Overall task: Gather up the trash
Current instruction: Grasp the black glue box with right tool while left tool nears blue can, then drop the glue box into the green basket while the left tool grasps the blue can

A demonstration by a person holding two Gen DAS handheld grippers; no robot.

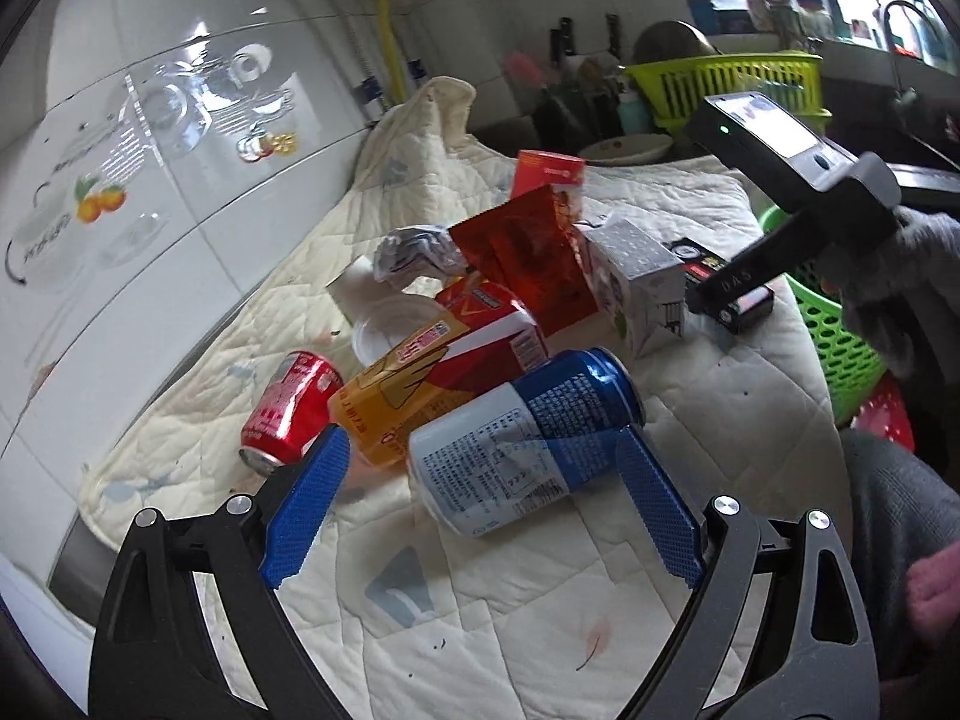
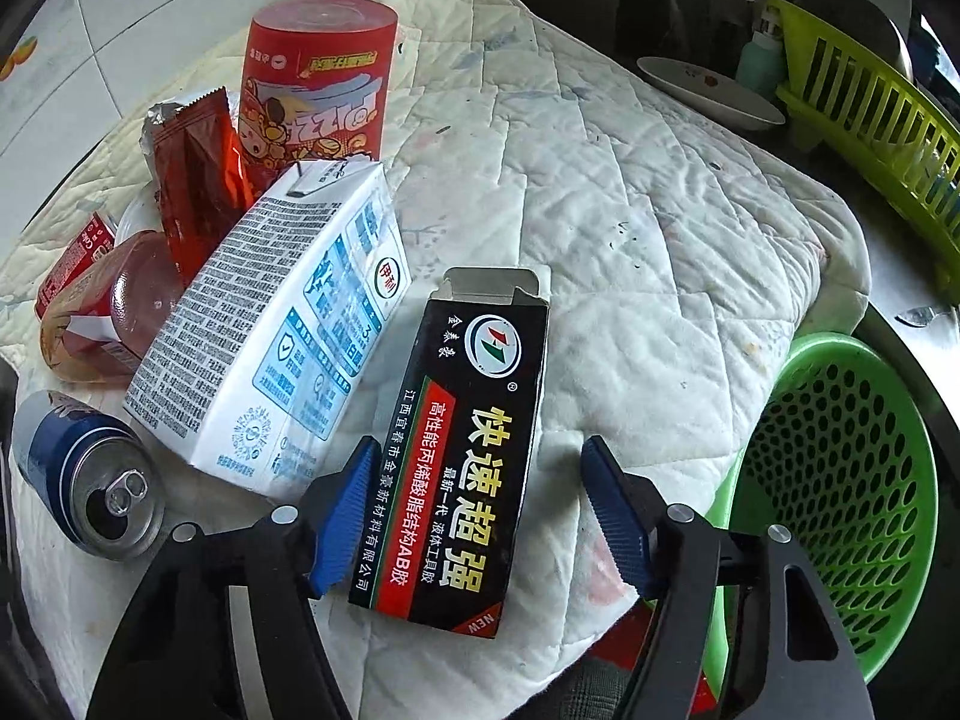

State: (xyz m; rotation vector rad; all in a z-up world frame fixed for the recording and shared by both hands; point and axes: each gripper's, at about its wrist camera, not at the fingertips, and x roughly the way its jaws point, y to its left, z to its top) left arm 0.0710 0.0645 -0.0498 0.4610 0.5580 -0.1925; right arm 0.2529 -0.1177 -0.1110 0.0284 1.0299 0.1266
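Progress: judged early. No item is seen inside the green perforated basket (image 2: 840, 480), which sits just off the surface's right edge; the part of its interior in view shows nothing in it. All the trash visible lies on the quilted cloth (image 2: 630, 240) covering the surface.

Left tool (image 1: 483, 468): fingers spread wide, one on each side of the blue-and-white can (image 1: 522, 438). No pad clearly presses the can wall; it holds nothing as far as can be told. The can lies on its side near the front edge of the surface, its opened top visible in the right wrist view.

Right tool (image 2: 480, 504): fingers spread wide, straddling the near end of the black glue box (image 2: 462, 450) without contact on either side. It holds nothing. The box lies flat near the front right corner, close to the basket, far flap open.

Remaining items, clustered toward the left and rear of the cloth:
- white milk carton (image 2: 276, 336), tilted, just beside the black box;
- red snack tube (image 2: 315, 78), upright, behind the carton;
- red foil wrapper (image 2: 198, 180), torn, leaning on the tube;
- orange drink carton (image 1: 432, 372), on its side, touching the blue can;
- red can (image 1: 288, 408), on its side, near the left edge;
- crumpled silver wrapper (image 1: 414, 252) and a white plastic lid (image 1: 384, 330) behind.

Assessment: collection not yet begun for any visible item.
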